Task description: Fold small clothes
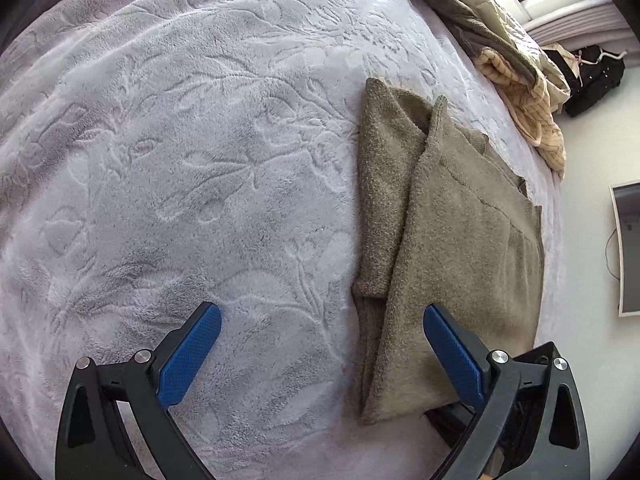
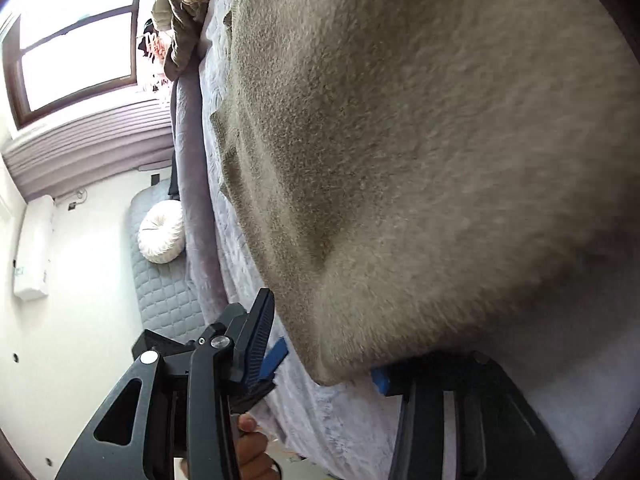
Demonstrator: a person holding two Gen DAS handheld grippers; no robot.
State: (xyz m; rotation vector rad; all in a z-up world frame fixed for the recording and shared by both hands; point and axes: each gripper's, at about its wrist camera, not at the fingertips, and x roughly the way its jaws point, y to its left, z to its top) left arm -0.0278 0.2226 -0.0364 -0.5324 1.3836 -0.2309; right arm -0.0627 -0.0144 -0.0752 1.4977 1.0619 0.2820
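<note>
My left gripper (image 1: 322,328) hangs with jaws wide apart over the blanket (image 1: 168,168), pinching nothing. My right gripper (image 2: 332,364) clamps the brown sweater (image 1: 452,240) by its near edge; the sweater lies at two o'clock from my left jaws.

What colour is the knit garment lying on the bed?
Greyish brown; the garment shows best in the left wrist view.
</note>
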